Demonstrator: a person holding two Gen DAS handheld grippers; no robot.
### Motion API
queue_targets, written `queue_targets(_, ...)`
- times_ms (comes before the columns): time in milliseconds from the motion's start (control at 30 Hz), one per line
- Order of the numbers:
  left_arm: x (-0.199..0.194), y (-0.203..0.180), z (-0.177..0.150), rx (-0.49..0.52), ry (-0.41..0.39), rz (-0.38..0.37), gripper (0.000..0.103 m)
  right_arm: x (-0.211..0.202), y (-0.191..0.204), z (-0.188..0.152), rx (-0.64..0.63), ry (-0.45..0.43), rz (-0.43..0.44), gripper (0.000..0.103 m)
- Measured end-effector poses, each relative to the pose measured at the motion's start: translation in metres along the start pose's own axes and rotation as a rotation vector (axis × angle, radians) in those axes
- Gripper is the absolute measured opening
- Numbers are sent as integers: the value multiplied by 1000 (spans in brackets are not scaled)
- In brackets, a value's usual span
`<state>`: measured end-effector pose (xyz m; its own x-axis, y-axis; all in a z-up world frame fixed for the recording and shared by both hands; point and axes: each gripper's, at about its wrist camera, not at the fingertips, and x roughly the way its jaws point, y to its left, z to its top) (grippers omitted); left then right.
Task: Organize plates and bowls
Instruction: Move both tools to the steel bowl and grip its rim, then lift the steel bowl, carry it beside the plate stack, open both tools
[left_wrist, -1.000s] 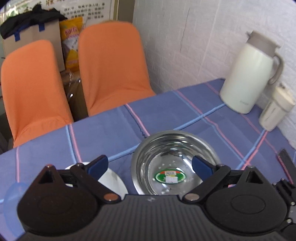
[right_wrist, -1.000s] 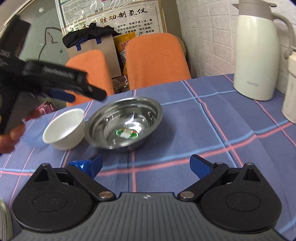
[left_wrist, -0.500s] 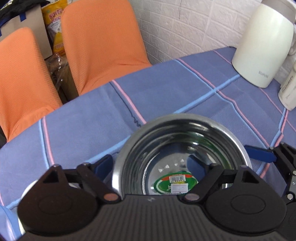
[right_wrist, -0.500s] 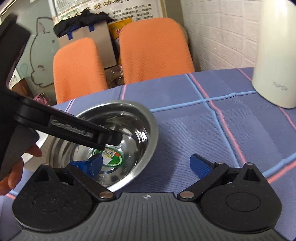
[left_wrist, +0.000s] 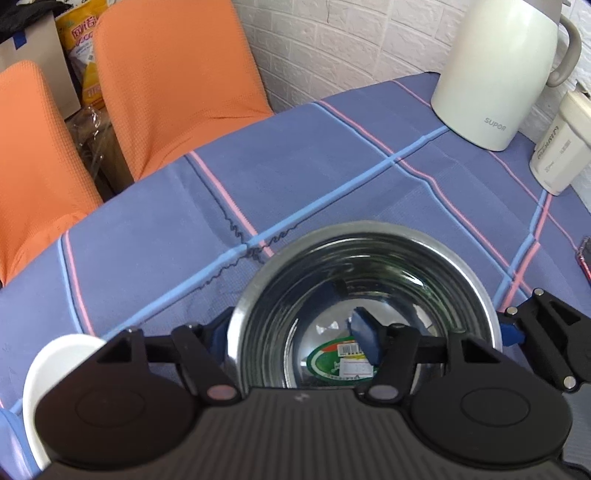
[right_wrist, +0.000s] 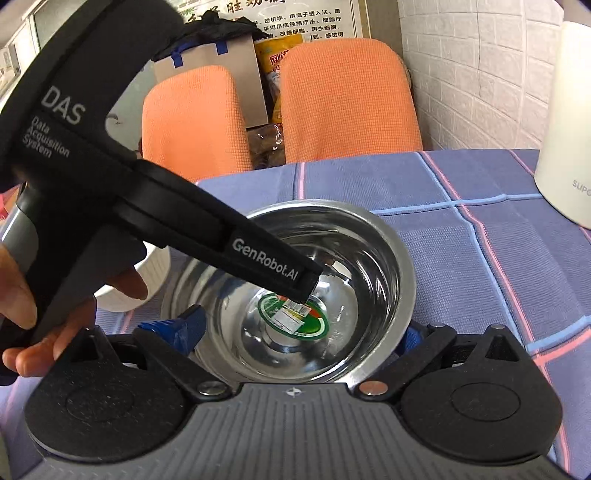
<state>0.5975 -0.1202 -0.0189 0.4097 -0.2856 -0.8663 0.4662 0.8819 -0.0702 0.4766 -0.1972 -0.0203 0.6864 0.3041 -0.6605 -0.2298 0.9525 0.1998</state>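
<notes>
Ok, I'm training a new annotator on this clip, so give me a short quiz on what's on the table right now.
1. True or false: the steel bowl sits inside the white bowl.
2. What lies on the steel bowl's bottom? A a spoon; B a green sticker; C rice.
3. Fill in: the left gripper has its jaws either side of the steel bowl's ____.
Key: 1 false, they stand side by side; 2 B; 3 rim.
</notes>
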Motion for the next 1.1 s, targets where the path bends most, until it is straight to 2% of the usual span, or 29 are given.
queue_targets(200,-17,-10,-13,-9,-3,-7,64,-16,11,-3,16,1,-14,90)
queue_targets(333,-31,-17,-35,-33,2,-22,64,-31,20,-15,21,8,-14,90)
queue_targets(467,-52,-28,-67,-53,-1,-27,64,-52,30,-35,47,16,2,90)
queue_targets(567,-72,-34,-98,-66,1,-46,64,-71,42,-56,76,2,12,90)
queue_targets(667,-94,-41,-133,-69,-10,-33,64,-89,55,-78,99,-1,38,90)
queue_targets(800,-115,-46,-175,-112,-17,-32,64,-106,77,-102,77,5,40,91)
queue_targets(1100,-133,-66,-234,-120,-36,-40,64,-125,89,-142,96,31,53,91)
